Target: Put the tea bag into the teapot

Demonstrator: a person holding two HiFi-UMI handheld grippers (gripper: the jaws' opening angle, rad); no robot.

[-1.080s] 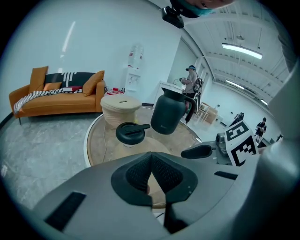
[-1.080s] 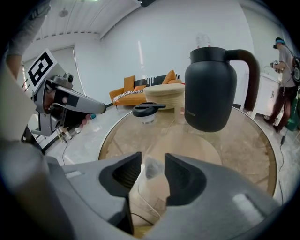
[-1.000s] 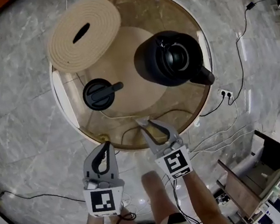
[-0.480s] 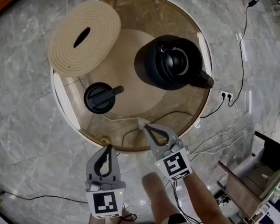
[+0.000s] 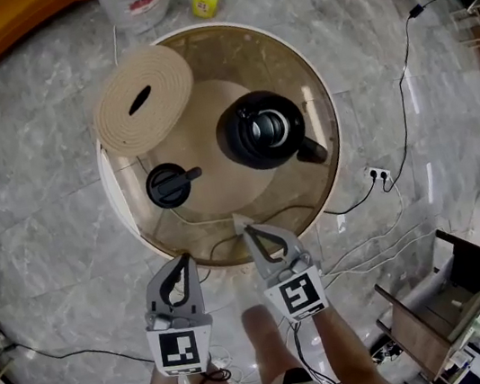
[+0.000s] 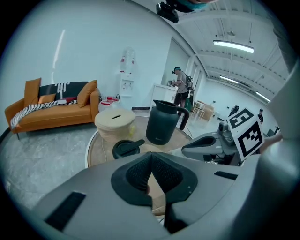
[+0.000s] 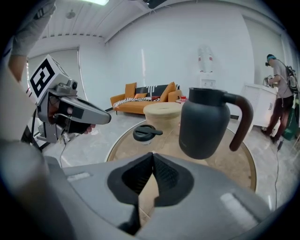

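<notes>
short of the teapot [image 5: 236,138] on the tabletop [image 5: 226,52], we hold the left hand-held gripper [image 5: 183,259] and right hand-held gripper [image 5: 244,228], both pressed together.

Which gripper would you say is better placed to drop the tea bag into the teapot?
Right. The right gripper is shut on a small pale piece, likely the tea bag, nearer the open teapot; the left gripper is shut, empty.

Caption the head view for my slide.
Left tool and right tool, both shut, before table with open teapot, lid.
</notes>
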